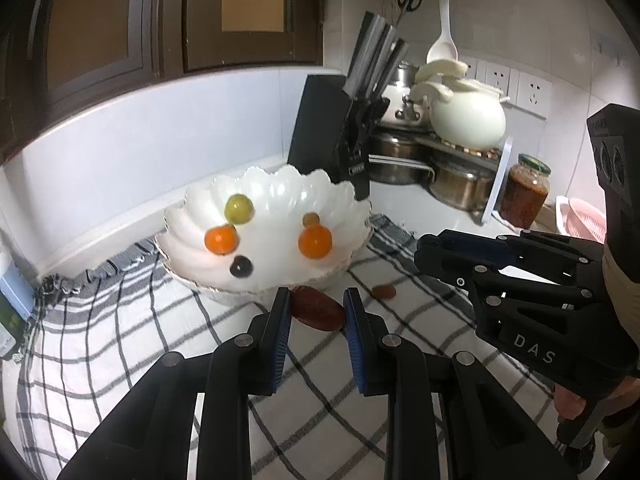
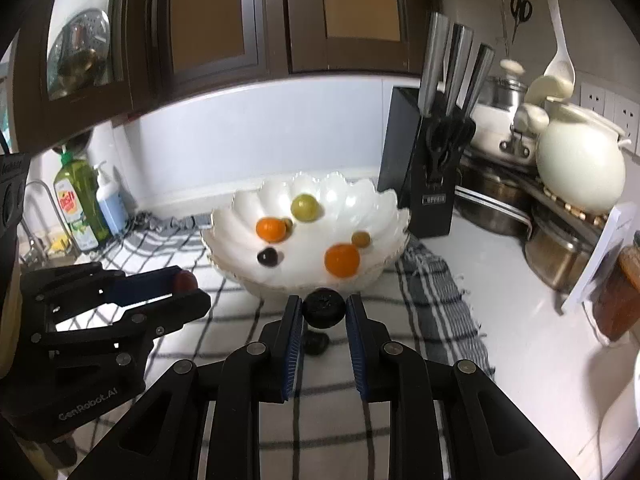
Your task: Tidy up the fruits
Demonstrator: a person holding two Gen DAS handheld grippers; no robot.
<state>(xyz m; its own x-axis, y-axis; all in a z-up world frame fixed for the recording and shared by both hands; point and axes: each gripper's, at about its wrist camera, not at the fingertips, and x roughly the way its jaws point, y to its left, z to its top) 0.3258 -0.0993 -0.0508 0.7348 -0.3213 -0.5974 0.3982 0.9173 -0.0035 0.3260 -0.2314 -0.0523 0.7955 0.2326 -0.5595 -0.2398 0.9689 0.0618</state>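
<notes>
A white scalloped bowl (image 1: 208, 208) (image 2: 384, 208) holds two orange fruits (image 1: 315, 241), two green ones (image 1: 239, 208) and a dark one (image 1: 241, 267). My left gripper (image 1: 317, 304) has its jaws on either side of a reddish-brown date (image 1: 318, 308) on the checked cloth; whether they touch it I cannot tell. A small brown fruit (image 1: 384, 291) lies to its right. My right gripper (image 2: 323, 311) is shut on a dark round fruit (image 2: 323, 307) just before the bowl's front rim. Another dark fruit (image 2: 316, 342) lies on the cloth below it.
A black knife block (image 1: 332, 136) (image 2: 424, 168) stands right of the bowl. Steel pots (image 1: 460, 184), a white ceramic pot (image 2: 580, 164) and a jar (image 1: 524, 192) crowd the right corner. Soap bottles (image 2: 80, 208) stand at the left. A pink basket (image 1: 580, 220) is at far right.
</notes>
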